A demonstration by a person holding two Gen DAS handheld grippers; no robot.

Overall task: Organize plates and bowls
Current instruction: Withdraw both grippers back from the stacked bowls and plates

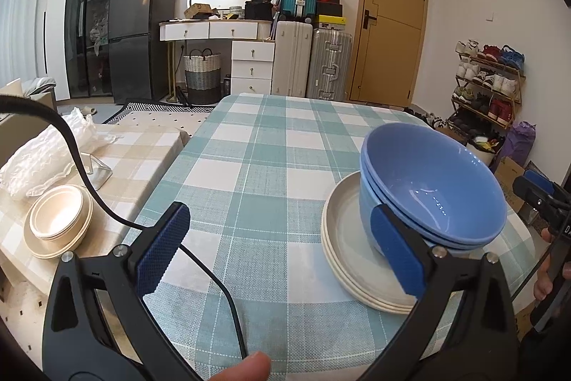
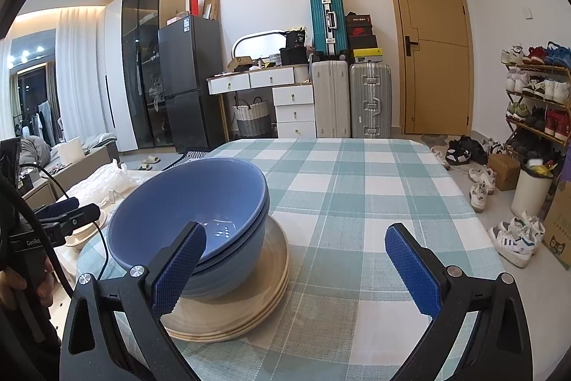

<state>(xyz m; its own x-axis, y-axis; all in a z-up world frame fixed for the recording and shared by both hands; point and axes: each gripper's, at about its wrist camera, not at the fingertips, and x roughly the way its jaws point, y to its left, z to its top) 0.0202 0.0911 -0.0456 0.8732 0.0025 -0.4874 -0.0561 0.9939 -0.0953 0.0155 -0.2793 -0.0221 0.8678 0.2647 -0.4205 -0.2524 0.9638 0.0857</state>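
Note:
Two nested blue bowls (image 1: 431, 181) (image 2: 192, 209) rest on a stack of cream plates (image 1: 349, 249) (image 2: 260, 295) on the green checked table (image 1: 264, 166) (image 2: 357, 202). My left gripper (image 1: 282, 249) is open over the tablecloth, with its right pad next to the bowls' near side. My right gripper (image 2: 303, 259) is open too; its left pad stands in front of the bowls, with nothing between the fingers. A second cream stack of bowls on plates (image 1: 59, 224) sits on the beige checked surface to the left.
Crumpled plastic wrap (image 1: 39, 152) and a small metal stand (image 1: 100, 172) lie on the beige surface. A black cable (image 1: 221, 284) crosses the table's near-left corner. Shoes, a shoe rack (image 2: 539, 95) and a bin (image 2: 533, 191) are to the right of the table.

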